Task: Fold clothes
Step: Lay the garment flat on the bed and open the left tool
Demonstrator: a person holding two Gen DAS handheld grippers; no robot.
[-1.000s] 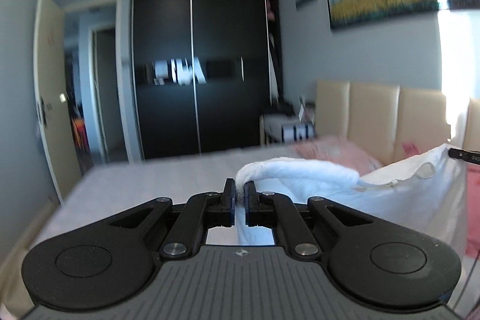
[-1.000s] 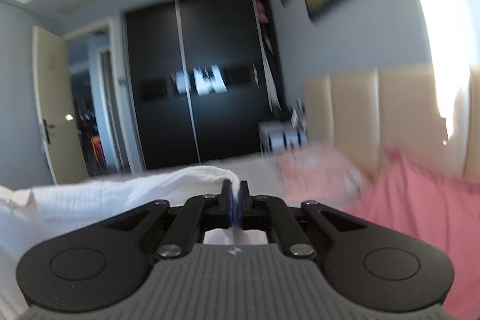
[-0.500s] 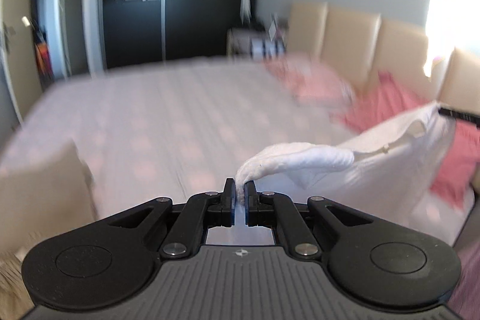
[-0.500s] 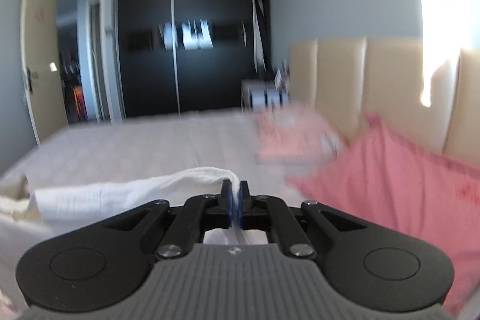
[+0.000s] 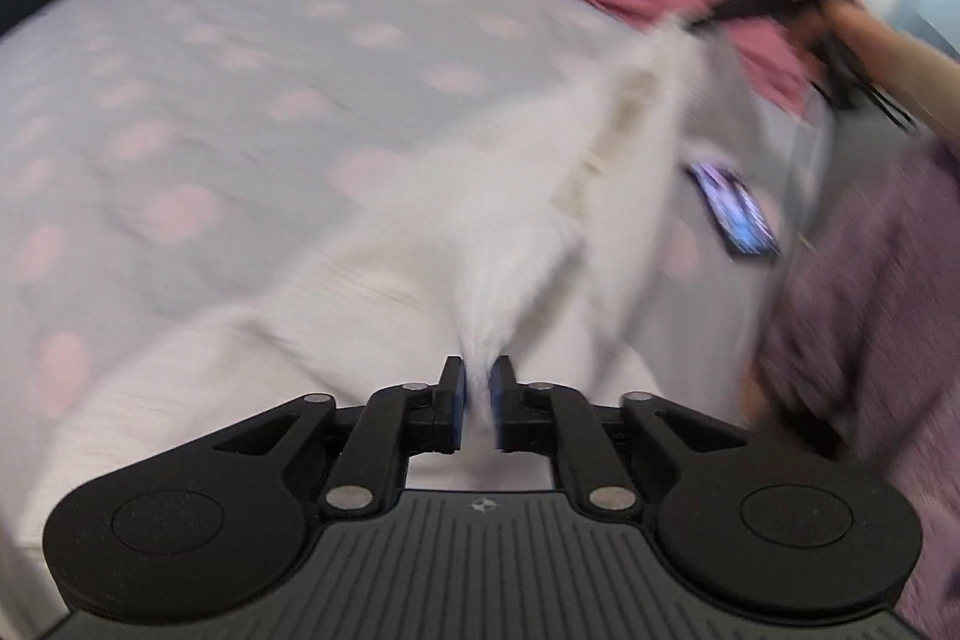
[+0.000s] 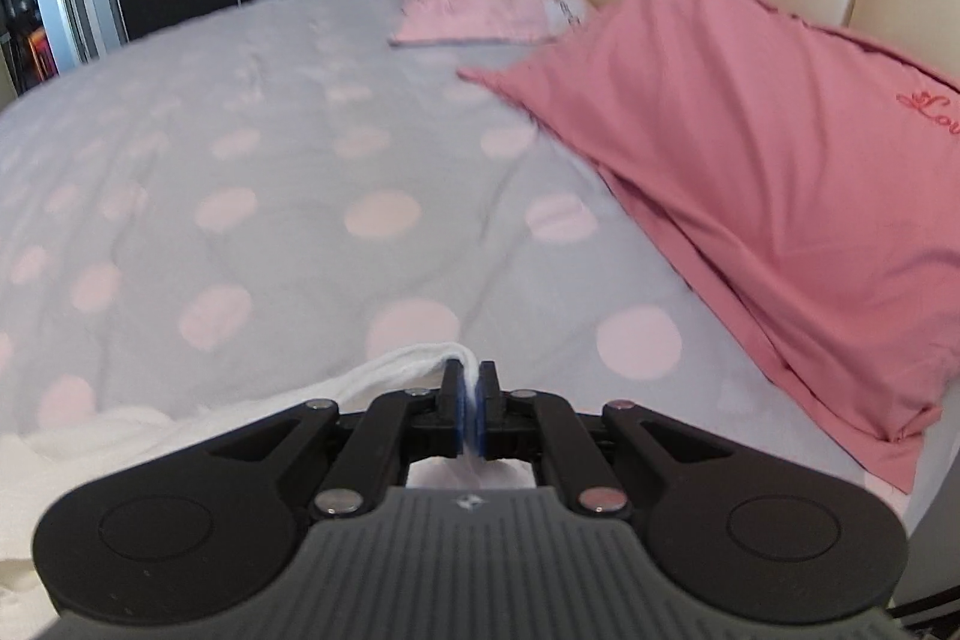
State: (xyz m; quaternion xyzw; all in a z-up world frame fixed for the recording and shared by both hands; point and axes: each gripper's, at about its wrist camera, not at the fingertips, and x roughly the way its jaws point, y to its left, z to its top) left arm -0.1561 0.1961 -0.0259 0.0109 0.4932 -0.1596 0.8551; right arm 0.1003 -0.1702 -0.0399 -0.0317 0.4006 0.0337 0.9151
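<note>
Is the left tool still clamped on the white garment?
No: left tool has just been opening; white garment sits between parted jaws.

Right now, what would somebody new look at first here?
Probably the white garment, stretched over the spotted bedspread between both tongs. The right tongs pinch one corner; the left tongs have just been opening, cloth still between them. Next, the big pink pillow by the headboard.

- Left gripper (image 5: pixel 477 388) tilts steeply down, its jaws just eased slightly apart, white cloth (image 5: pixel 480 244) between them.
- Right gripper (image 6: pixel 471 403) angles down, pinched tight on the cloth.
</note>
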